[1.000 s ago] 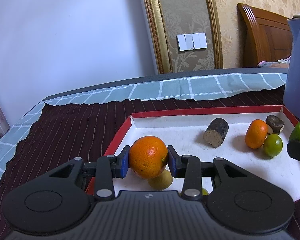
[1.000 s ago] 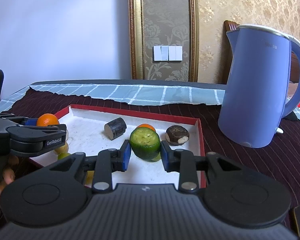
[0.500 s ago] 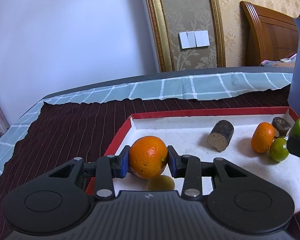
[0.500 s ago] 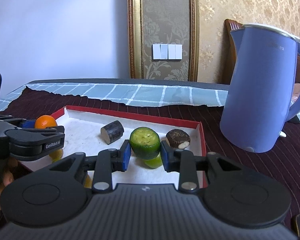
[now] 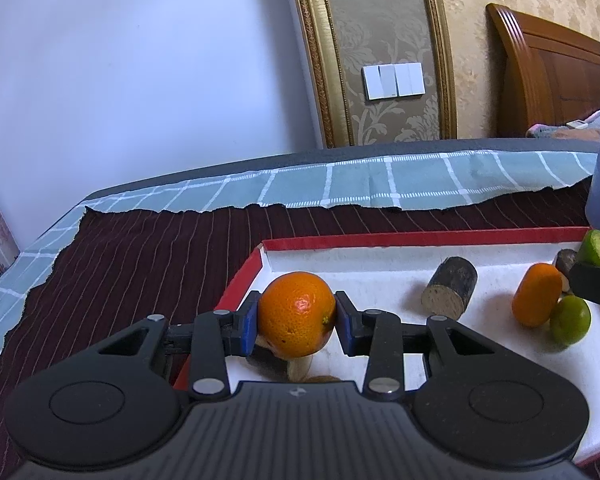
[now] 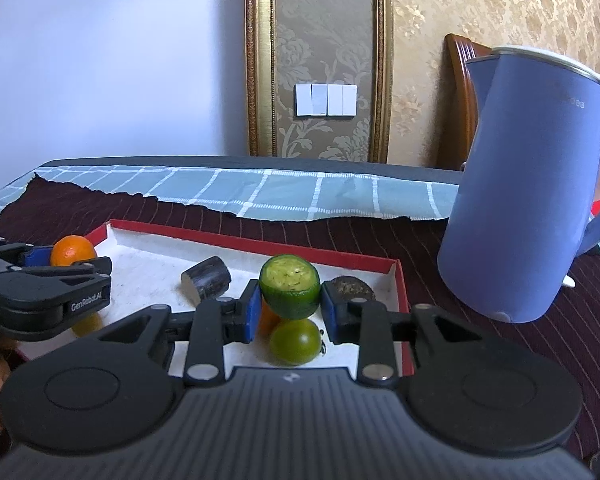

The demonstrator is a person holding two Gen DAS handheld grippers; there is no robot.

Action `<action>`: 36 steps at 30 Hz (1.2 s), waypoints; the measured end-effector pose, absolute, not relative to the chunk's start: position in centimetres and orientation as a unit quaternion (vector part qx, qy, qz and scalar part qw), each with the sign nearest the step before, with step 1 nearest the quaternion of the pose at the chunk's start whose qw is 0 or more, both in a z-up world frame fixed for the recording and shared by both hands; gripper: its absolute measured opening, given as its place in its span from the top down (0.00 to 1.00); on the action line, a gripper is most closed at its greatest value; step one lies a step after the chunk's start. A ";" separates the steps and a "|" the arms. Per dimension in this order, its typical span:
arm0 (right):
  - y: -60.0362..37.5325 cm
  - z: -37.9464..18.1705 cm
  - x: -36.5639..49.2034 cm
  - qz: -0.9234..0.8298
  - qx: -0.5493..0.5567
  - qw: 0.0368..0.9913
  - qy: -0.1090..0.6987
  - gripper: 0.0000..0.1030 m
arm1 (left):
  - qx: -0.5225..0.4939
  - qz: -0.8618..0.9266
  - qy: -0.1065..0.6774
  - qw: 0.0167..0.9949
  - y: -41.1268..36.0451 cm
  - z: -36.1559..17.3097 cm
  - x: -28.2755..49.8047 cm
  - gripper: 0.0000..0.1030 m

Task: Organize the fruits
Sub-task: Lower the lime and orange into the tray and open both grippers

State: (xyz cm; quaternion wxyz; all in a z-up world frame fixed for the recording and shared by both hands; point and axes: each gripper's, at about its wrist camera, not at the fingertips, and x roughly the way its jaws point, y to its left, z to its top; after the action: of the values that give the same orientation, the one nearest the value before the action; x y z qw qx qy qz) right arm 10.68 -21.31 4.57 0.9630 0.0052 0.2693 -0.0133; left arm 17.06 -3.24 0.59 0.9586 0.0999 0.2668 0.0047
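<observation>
Left gripper (image 5: 296, 316): blue pads clamped on either side of a large orange (image 5: 297, 314), held above the near-left corner of the tray (image 5: 400, 238). Partly hidden under the orange lie brownish-yellow items, too obscured to name.

Right gripper (image 6: 289, 304): blue pads clamped on a cut green citrus (image 6: 290, 286), its pale sliced face turned upward, held over the right part of the tray.

Tray: shallow, white floor, red rim, resting on a dark maroon striped cloth (image 5: 140, 264).

Contents, left wrist view:
- dark cylindrical chunk (image 5: 450, 289) with a tan cut end, lying on its side, mid-tray;
- small orange (image 5: 537, 294), right of the chunk;
- whole green citrus (image 5: 570, 319), touching the small orange on its near-right side;
- a dark brown piece (image 5: 566, 260) behind the small orange, mostly hidden by the right gripper's body.

Contents, right wrist view: the whole green citrus sits directly below the held cut fruit, with the dark brown piece just behind the right pad.

Surroundings: a blue electric kettle (image 6: 532, 184) stands on the striped cloth to the right of the tray, apart from it. A teal checked cloth (image 5: 360, 184) with a ragged edge lies behind the maroon one. A white switch panel (image 5: 393, 81) is on the wall.
</observation>
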 end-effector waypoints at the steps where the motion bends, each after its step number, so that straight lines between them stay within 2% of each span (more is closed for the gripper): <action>1: -21.3 4.6 10.8 -0.013 0.005 0.963 0.269 0.71 | 0.099 0.005 0.268 0.958 -3.3 0.6 17.2 0.63; 19: -22.3 4.4 12.7 -0.013 0.034 0.968 0.250 0.71 | 0.088 0.006 0.272 0.958 -3.6 0.2 19.6 0.63; 36: -21.2 3.3 13.5 -0.018 0.014 0.967 0.255 0.71 | 0.085 -0.001 0.260 0.962 -3.5 0.0 19.6 0.63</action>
State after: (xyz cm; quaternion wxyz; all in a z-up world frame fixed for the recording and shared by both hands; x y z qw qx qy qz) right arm 13.54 -21.18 3.26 0.9666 0.0142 0.2553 -0.0176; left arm 19.62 -3.52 -0.01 0.9619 0.0846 0.2600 -0.0014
